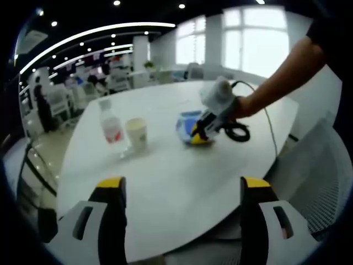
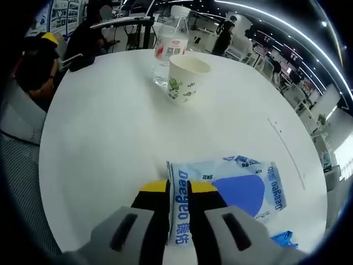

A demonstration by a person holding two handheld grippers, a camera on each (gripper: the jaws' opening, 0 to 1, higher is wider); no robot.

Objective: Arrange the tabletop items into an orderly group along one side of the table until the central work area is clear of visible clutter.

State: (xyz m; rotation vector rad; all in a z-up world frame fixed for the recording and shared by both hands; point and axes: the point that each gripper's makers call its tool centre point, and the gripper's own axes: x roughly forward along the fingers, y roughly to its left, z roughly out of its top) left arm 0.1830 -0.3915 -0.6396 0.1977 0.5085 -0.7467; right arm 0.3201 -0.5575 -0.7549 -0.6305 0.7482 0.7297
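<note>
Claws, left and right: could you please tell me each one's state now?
Left claw: open, holding nothing.
Right claw: closed on the blue tissue pack.

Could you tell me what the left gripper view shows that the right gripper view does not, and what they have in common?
Left gripper view alone: the open left gripper held above the near table edge, a person's forearm reaching in, and a black cable beside the packet.

Right gripper view alone: the right gripper shut on the blue-and-white tissue packet, close enough to see its print.

Both: the white table, the paper cup and the water bottle standing side by side, the packet, and the right gripper.
</note>
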